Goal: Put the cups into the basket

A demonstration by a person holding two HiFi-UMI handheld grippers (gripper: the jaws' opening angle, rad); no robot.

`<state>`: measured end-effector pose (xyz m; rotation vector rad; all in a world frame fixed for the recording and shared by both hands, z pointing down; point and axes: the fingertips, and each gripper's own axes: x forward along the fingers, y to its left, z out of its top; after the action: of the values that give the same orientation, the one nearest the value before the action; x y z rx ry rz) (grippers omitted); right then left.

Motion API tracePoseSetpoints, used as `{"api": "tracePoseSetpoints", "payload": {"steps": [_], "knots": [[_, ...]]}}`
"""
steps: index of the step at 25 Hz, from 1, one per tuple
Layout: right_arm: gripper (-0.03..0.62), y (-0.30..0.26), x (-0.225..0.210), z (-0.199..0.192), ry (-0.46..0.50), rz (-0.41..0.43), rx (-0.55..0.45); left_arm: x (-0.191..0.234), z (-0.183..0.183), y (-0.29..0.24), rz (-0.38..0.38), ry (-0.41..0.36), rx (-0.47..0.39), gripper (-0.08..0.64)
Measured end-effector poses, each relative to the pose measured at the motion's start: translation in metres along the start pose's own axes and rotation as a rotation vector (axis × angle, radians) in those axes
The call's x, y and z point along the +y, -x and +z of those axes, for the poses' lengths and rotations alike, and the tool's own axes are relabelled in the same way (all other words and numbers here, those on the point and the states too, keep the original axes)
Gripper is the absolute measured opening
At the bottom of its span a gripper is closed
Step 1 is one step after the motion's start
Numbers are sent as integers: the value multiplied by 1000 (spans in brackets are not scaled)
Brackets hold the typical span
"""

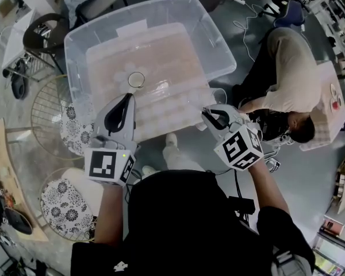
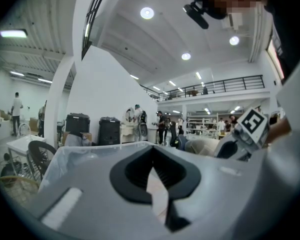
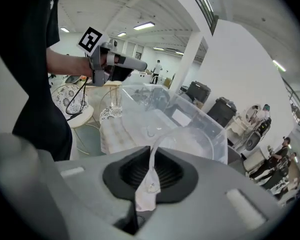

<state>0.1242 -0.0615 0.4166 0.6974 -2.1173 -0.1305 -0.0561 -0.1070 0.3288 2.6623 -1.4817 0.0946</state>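
Cup [image 3: 190, 139], clear, was pinched by its rim in the right gripper [image 3: 149, 176] near the basket [image 3: 160, 104]; the left gripper [image 2: 152, 179] beside the basket had its fingers together, empty.

The head camera looks steeply down from above the person, with the clear plastic bin [image 1: 77, 68] at 12 o'clock, the left gripper [image 1: 126, 96] at 9 and the right gripper [image 1: 207, 114] at 3. The left gripper camera sits close behind its jaws and faces almost level over the bin's rim. The right gripper camera tilts down across the same bin, with the left gripper at 11 o'clock.
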Motion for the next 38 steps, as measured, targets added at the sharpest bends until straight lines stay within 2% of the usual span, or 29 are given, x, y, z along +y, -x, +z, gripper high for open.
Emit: {"api": "tracePoseSetpoints", "payload": {"steps": [5, 11, 15, 20, 29, 38], "knots": [[28, -4, -30, 25, 65, -35, -38, 3, -1, -2, 20, 5, -3, 8], [28, -31, -65, 53, 136, -29, -67, 15, 0, -4, 70, 4, 0, 8], [28, -61, -84, 70, 179, 8, -69, 27, -3, -5, 116, 2, 7, 8], [29, -108, -101, 83, 202, 97, -48, 44, -3, -4, 194, 12, 22, 8], [29, -204, -111, 68, 260, 240, 75, 73, -12, -2, 297, 24, 50, 8], [28, -292, -107, 29, 326, 338, 215, 82, -21, 4, 375, 41, 81, 8]]}}
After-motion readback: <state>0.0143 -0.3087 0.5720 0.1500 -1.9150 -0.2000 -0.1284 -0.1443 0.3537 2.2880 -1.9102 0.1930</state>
